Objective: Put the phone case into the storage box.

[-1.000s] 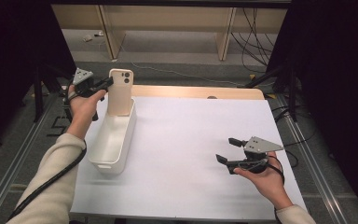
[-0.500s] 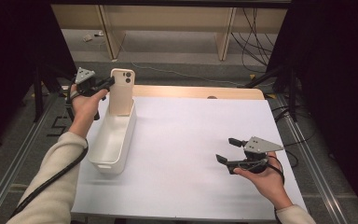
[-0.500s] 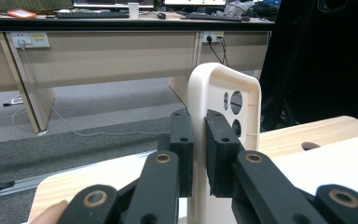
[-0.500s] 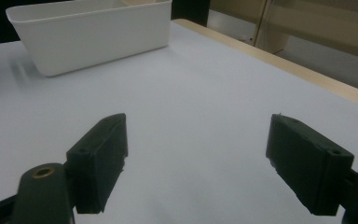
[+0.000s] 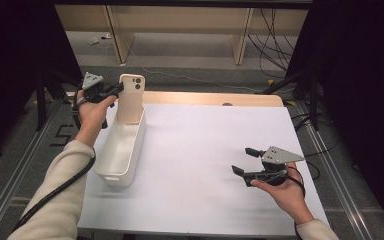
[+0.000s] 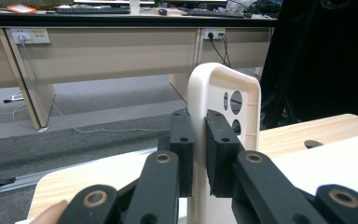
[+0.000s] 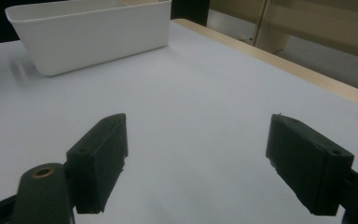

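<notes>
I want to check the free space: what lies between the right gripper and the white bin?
Nothing: in the high view, only bare white table lies between the right gripper and the white bin. The right gripper view shows the same.

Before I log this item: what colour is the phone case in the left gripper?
Cream-beige phone case, clearest in the left gripper view.

Cream phone case (image 5: 130, 98) with camera cutouts at top, upright, lower end inside white bin's (image 5: 115, 165) far end, at table's ten o'clock.
</notes>
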Available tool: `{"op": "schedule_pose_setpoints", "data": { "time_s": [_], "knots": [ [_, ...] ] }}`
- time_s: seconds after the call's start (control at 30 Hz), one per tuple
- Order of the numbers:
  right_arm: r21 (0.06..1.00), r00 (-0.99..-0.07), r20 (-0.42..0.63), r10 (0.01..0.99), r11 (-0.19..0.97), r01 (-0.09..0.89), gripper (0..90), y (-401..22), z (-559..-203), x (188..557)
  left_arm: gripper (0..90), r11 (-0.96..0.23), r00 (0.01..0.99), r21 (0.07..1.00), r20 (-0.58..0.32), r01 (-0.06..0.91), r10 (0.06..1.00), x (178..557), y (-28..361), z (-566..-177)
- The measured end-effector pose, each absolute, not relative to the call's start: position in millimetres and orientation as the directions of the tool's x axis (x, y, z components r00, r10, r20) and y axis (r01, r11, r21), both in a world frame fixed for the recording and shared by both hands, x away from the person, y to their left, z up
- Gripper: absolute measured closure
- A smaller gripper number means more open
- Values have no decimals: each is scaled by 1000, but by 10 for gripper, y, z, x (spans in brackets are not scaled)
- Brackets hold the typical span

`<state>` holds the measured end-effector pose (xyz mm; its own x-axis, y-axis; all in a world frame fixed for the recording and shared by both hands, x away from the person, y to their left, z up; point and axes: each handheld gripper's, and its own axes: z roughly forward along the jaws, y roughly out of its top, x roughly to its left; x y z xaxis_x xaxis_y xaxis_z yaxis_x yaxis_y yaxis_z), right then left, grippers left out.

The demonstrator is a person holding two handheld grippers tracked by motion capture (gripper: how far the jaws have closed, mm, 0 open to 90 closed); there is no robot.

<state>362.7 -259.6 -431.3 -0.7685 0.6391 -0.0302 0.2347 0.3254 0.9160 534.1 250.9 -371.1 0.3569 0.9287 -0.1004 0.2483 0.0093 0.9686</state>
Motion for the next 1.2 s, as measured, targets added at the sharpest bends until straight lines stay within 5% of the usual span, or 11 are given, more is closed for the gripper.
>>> {"op": "schedule_pose_setpoints", "data": {
  "time_s": [1.2],
  "knots": [
    [914,-774,-28,633,330,236,218,-2593,-4322,3629,822,4,333,956,-106,294,937,5405,2543,-3818]
  ]
}}
